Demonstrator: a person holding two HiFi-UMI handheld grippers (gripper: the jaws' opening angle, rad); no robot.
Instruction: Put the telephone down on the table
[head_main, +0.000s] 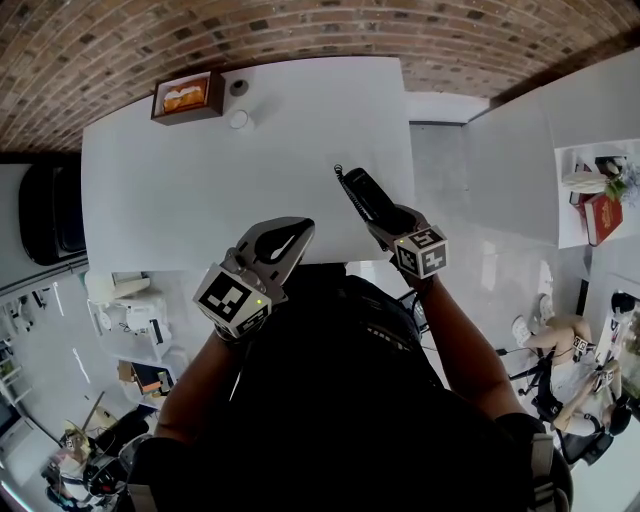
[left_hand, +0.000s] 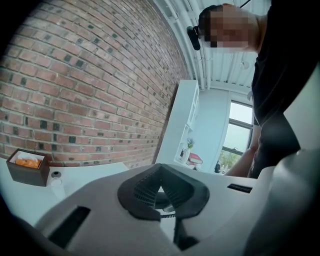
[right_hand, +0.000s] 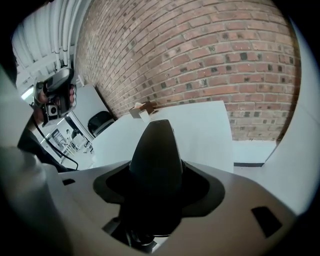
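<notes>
Right claw (head_main: 388, 222) grips the telephone (head_main: 362, 190) over the white table (head_main: 200, 170); left claw (head_main: 290, 238) closed; brick wall (head_main: 300, 30) behind.

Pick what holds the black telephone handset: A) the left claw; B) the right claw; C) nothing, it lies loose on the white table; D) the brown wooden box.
B: the right claw is shut on the black telephone handset over the white table; the left claw is shut on nothing.

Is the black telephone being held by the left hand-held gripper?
No, the telephone is clamped between the jaws of the right hand-held gripper; the left hand-held gripper is closed on nothing.
</notes>
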